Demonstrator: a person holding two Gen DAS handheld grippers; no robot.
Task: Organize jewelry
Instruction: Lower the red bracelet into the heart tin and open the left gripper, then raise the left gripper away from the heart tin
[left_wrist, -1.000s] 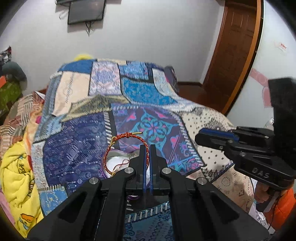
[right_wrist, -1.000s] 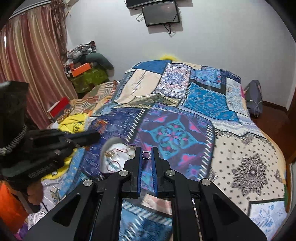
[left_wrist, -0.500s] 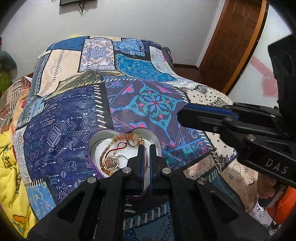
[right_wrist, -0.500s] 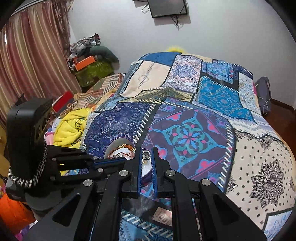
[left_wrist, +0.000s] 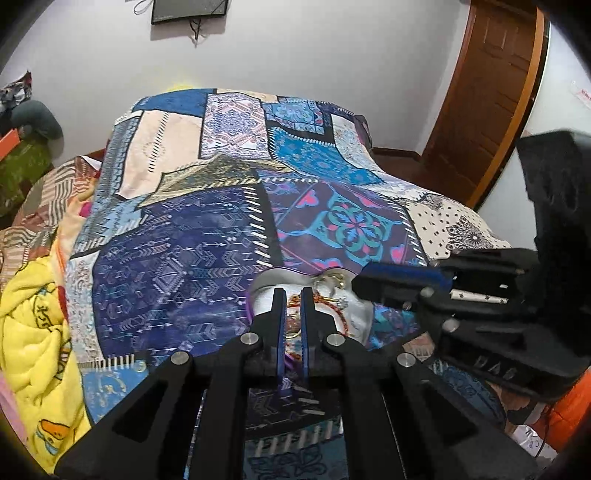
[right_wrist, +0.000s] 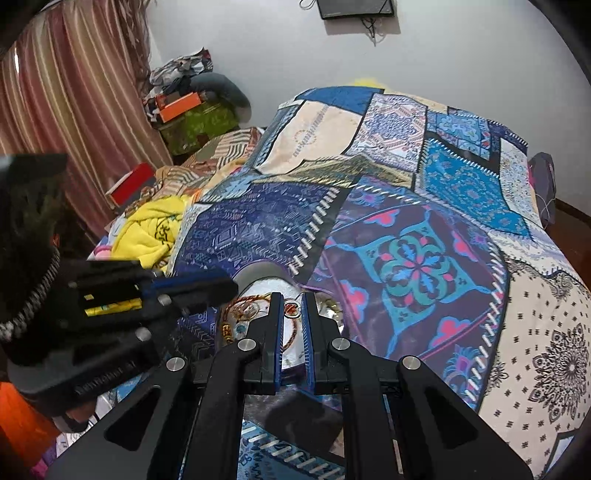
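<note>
A heart-shaped silver tin (left_wrist: 264, 282) with a white lining sits on the patchwork bedspread; it also shows in the right wrist view (right_wrist: 255, 275). A red and gold bracelet (left_wrist: 334, 308) lies in it, also seen in the right wrist view (right_wrist: 240, 308). My left gripper (left_wrist: 292, 295) hovers over the tin, jaws slightly apart and empty. My right gripper (right_wrist: 291, 301) is shut on a small metal ring (right_wrist: 291, 309) just above the tin. Each gripper appears in the other's view.
The patchwork bedspread (left_wrist: 177, 254) covers the bed. A yellow blanket (left_wrist: 33, 317) lies at the left edge. A curtain (right_wrist: 70, 92) and piled clutter (right_wrist: 192, 110) stand to the left, a wooden door (left_wrist: 491, 92) at the back right.
My left gripper lowered the red bracelet into the tin and let it go, jaws now slightly apart. My right gripper, still holding the ring, moved down over the tin.
</note>
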